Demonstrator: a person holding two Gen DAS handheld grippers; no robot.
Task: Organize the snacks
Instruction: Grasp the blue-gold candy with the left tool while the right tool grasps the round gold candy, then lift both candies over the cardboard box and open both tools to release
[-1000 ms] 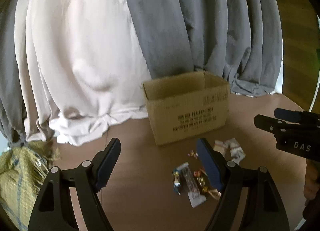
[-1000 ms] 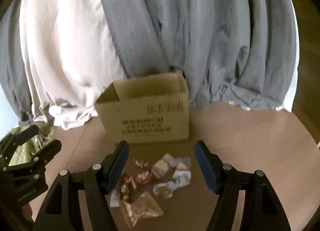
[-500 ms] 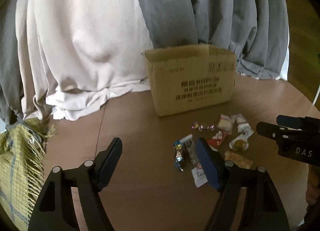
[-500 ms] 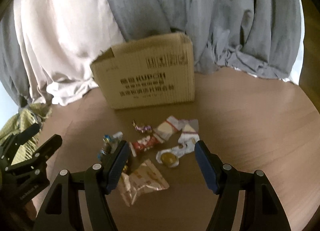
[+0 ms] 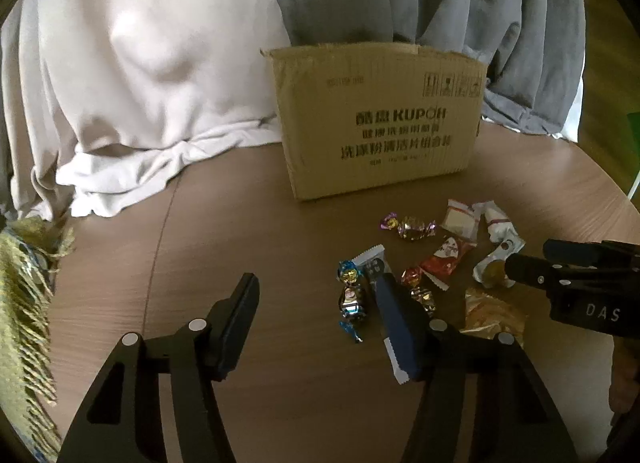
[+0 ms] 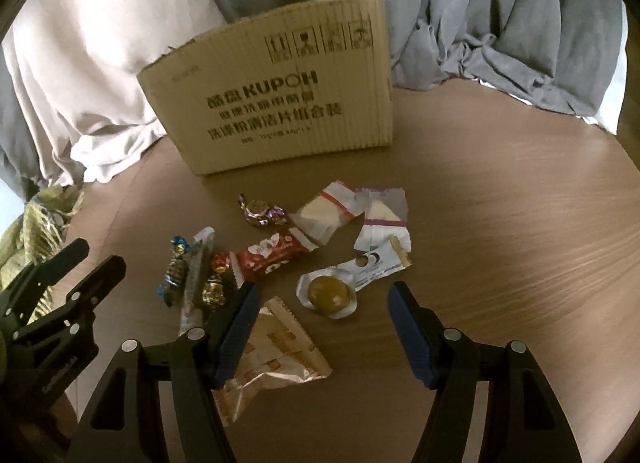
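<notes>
Several wrapped snacks lie on the round brown table in front of an open cardboard box, also in the left wrist view. Among them are a red packet, a round yellow candy in clear wrap, white packets and a blue-foil candy. My right gripper is open, low over the table, with the yellow candy just beyond its fingertips. My left gripper is open, left of the pile, its right finger over a white bar wrapper.
Grey and cream curtains hang behind the table and pool on its far edge. A green fringed cloth lies at the left edge. The table's right half is bare wood.
Both grippers have moved forward and down toward the snack pile. The box and snacks now look larger and nearer. Both stay open.
</notes>
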